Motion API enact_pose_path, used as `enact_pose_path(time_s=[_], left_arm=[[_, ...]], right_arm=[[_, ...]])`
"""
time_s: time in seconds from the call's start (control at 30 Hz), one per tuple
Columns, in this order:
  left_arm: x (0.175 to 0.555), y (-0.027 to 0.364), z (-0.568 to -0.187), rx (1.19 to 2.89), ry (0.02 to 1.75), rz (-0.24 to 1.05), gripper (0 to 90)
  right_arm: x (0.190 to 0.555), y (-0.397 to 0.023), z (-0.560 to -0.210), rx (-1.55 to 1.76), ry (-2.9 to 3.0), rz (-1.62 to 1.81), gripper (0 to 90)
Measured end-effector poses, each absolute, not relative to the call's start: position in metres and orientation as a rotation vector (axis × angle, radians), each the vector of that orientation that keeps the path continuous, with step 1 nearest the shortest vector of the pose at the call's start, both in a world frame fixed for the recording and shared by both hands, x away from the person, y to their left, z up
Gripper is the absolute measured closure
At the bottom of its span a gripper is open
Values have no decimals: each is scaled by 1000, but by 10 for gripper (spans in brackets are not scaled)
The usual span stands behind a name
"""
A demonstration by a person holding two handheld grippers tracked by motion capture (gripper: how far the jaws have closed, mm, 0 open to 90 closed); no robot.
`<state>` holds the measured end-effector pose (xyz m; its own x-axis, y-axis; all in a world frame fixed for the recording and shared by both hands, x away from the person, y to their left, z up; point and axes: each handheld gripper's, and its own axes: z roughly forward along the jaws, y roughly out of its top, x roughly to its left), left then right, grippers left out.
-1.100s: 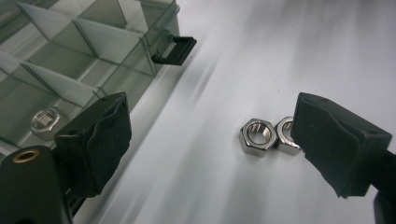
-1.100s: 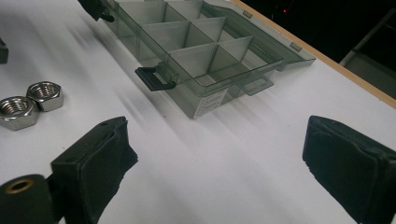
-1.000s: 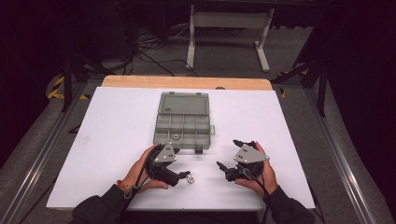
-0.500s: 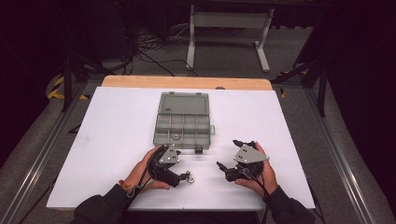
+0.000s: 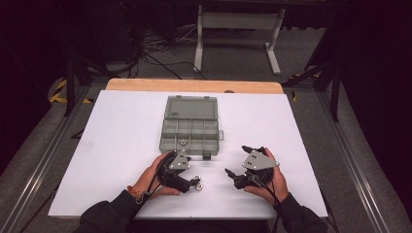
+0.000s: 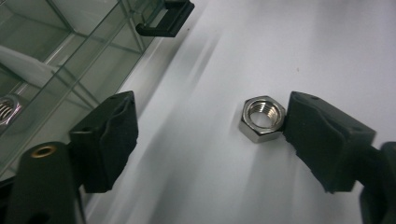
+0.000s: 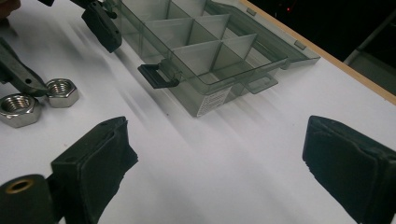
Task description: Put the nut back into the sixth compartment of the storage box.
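Black rubber pads of the left gripper (image 6: 205, 140) stand wide apart over the white table (image 5: 121, 145), and have just been closing; a steel hex nut (image 6: 262, 118) lies flat between them, threaded bore up. One pad touches or all but touches a flat of the nut; the other is well clear, so nothing is gripped yet.

Item, second nut (image 7: 17, 109): seen in the right gripper view just beside the first, at the left gripper's tip. Whether the two nuts touch cannot be told.

Item, grey plastic organiser box (image 5: 190, 127): lid laid open toward the far edge, dividers forming small compartments, black latch (image 6: 164, 18) on the near wall. One near compartment already holds a threaded metal piece (image 6: 7, 109). The box sits just beyond the left gripper.

Item, right gripper (image 7: 224, 168): jaws spread, nothing between them, resting near the table's front edge, apart from the nuts.

Handling note, by judgement: the step in hand is picking up the nut. Centre it between the pads first, so that closing does not shove it sideways into its neighbour; clamp across two opposite flats, not corners, and keep the pads low on the table. Lift straight before carrying toward a compartment.
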<state>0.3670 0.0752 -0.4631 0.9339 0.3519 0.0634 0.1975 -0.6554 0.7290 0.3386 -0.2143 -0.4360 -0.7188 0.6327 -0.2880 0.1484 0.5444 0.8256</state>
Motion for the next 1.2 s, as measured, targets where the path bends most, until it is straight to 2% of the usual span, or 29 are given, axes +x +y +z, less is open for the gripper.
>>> enact_pose_path(time_s=[0.07, 0.23, 0.37, 0.47, 1.2], left_arm=[[368, 73, -463, 2303, 374, 247, 232], [369, 69, -465, 2306, 344, 189, 395], [370, 70, -465, 2304, 312, 154, 583], [370, 70, -465, 2308, 299, 149, 691], [374, 91, -444, 2263, 316, 277, 698]], right_arm=[[339, -214, -436, 626, 2211, 1104, 81], [338, -213, -437, 622, 2217, 1100, 82], [338, -214, -437, 624, 2218, 1101, 82], [338, -214, -436, 623, 2218, 1102, 83], [338, -214, -436, 620, 2214, 1101, 84]])
